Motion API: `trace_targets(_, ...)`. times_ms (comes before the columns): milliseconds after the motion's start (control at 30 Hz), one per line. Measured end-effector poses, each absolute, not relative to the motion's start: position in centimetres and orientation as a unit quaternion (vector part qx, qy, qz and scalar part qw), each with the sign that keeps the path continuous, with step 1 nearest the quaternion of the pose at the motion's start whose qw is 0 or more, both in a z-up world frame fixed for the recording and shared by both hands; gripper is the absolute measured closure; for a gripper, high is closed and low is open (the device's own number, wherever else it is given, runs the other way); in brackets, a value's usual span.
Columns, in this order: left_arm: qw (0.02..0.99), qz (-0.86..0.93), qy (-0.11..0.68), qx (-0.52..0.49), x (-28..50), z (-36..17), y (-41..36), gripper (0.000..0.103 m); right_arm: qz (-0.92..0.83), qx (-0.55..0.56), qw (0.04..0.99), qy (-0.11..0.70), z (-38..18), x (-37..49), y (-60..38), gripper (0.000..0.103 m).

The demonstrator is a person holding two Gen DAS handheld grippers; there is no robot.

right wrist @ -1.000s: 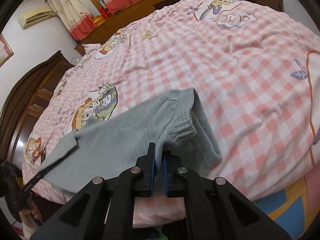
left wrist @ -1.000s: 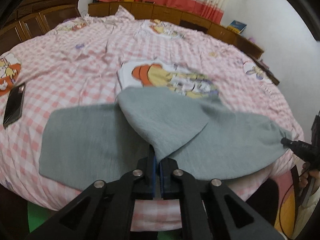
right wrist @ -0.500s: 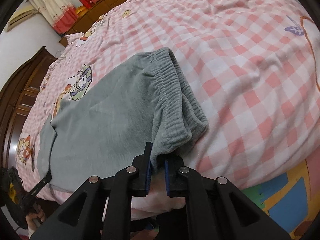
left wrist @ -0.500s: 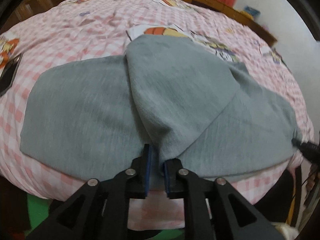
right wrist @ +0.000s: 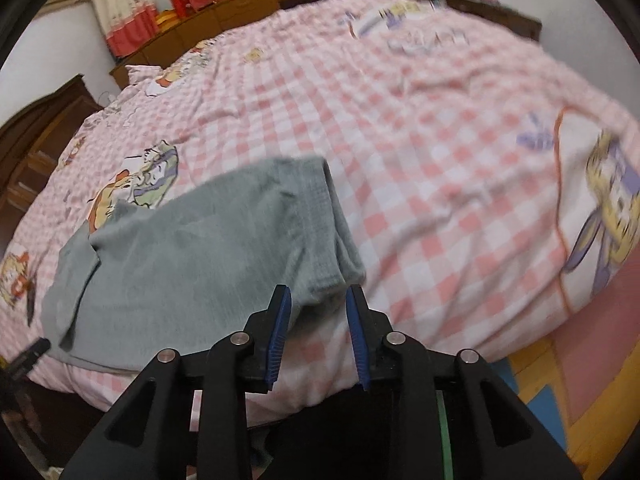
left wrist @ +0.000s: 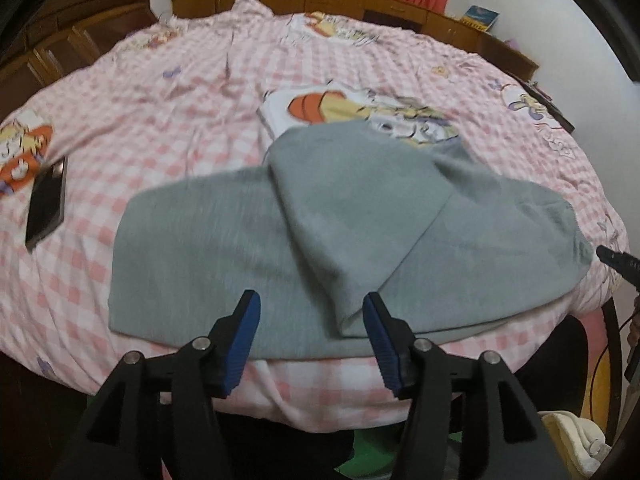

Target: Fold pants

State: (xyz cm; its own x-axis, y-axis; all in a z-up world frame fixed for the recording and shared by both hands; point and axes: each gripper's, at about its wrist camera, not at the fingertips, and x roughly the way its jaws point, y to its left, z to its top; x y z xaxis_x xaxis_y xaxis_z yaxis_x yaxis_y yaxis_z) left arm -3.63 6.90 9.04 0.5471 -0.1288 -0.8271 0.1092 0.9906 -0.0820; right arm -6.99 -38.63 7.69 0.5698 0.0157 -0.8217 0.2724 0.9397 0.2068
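Grey pants (left wrist: 248,248) lie flat near the front edge of the bed, with one part folded over the middle (left wrist: 352,208). My left gripper (left wrist: 312,316) is open and empty, just in front of the folded corner. In the right wrist view the pants (right wrist: 180,240) show their ribbed waistband (right wrist: 324,224) at the right end. My right gripper (right wrist: 318,308) is open and empty, just in front of the waistband's near corner.
The bed has a pink checked cover (left wrist: 160,120) with cartoon prints. A black phone (left wrist: 46,204) lies on it at the left. Wooden cabinets (left wrist: 360,0) run along the far side. The other gripper's tip (left wrist: 618,260) shows at the right edge.
Both grippers were shut on the pants and laid them down on the bed. Now both have opened, let go and pulled back a little.
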Motion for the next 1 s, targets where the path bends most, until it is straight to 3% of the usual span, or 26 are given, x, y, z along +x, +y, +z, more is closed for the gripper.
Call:
trace_targets(167, 0.882, -0.094, 0.461, 0.002, -2.4, 9.5, 4.2, 0.043, -0.053, 0.154, 0.877, 0.451, 8.6, -6.4, -37.4, 0.074)
trace_targets(533, 0.879, -0.11, 0.463, 0.034, 3.3, 6.6, -4.0, 0.043, -0.029, 0.133, 0.845, 0.518, 2.6, -3.0, -32.9, 0.073)
trace_targets(733, 0.886, -0.077, 0.451, 0.075, 5.1, 4.6, -6.0, 0.043, -0.022, 0.106, 0.852, 0.512, 1.4, -3.0, -32.4, 0.071)
trace_targets(800, 0.892, -0.065, 0.441, 0.074, 5.5, 4.2, -5.9, 0.048, -0.014, 0.122, 0.852, 0.51, 1.2, -3.0, -32.9, 0.071)
trace_targets(867, 0.895, -0.059, 0.435, 0.074, 5.6, 4.1, -5.6, 0.08, -0.008, 0.139, 0.851, 0.506, 1.0, -3.1, -33.4, 0.07)
trace_targets(967, 0.896, -0.068, 0.436, 0.05, 5.5, 4.8, -4.5, 0.095, -0.001, 0.154, 0.852, 0.5, 0.8, -3.2, -33.7, 0.07)
trace_targets(1000, 0.898, -0.068, 0.434, 0.038, 5.3, 5.3, -4.0, 0.096, 0.0, 0.157, 0.853, 0.498, 0.8, -3.3, -33.7, 0.07)
